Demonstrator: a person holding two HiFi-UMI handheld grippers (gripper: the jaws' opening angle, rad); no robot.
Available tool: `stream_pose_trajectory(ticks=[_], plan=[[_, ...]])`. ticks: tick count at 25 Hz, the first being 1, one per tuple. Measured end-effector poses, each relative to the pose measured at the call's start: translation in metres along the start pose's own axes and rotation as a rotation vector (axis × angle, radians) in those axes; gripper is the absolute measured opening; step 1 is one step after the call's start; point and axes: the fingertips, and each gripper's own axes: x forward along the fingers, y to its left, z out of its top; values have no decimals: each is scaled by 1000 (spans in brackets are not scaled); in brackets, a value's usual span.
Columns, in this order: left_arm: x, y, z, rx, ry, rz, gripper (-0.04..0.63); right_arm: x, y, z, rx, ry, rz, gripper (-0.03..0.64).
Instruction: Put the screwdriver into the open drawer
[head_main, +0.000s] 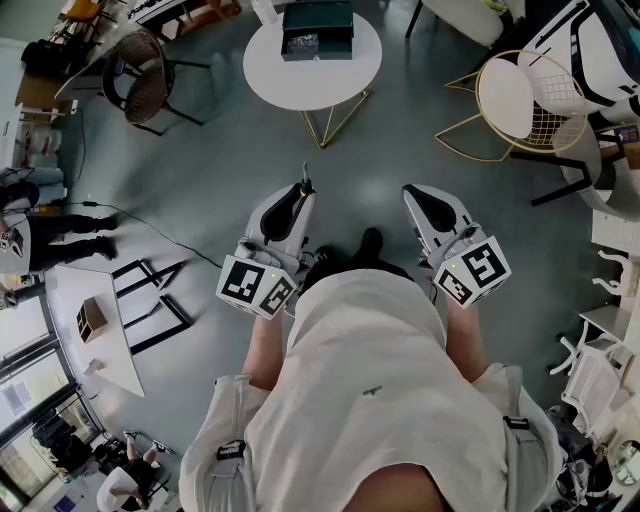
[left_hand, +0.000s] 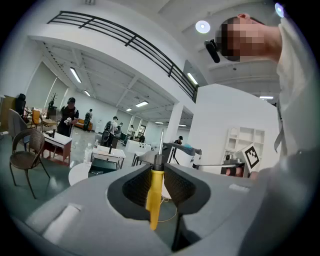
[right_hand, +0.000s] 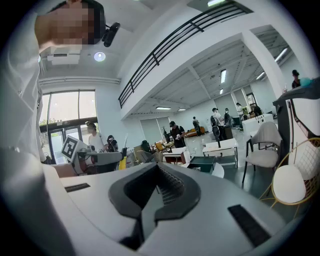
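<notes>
The left gripper (left_hand: 157, 170) was clamped on the yellow screwdriver (left_hand: 154, 200), shaft pointing forward; the right gripper (right_hand: 159, 169) was closed on nothing; the drawer (head_main: 317, 30) sat on a round table (head_main: 268, 78), well ahead.

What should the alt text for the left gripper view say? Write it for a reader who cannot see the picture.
The left gripper has its jaws clamped on a yellow-handled screwdriver, its metal shaft pointing up and away. Beyond, a round white table bearing a dark box stands in a bright hall with people in the distance.
</notes>
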Motion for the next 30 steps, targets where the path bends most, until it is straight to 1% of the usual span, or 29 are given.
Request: stream_pose_trajectory(ticks=[6, 10, 15, 18, 24, 30], plan=[[2, -1, 1, -1, 1, 29, 87, -4, -5, -3, 1, 12, 20, 5], [-1, -2, -2, -7, 14, 59, 87, -2, -11, -9, 33, 18, 28, 5], [-11, -2, -7, -13, 35, 86, 87, 1, -9, -22, 62, 62, 48, 6], [-16, 1, -10, -14, 56, 100, 87, 5, -7, -26, 84, 63, 58, 6], [-22, 17, -9, -19, 55, 108, 87, 20, -7, -31, 112, 93, 38, 6], [-18, 52, 1, -33, 30, 92, 87, 47, -5, -20, 83, 96, 4, 6]])
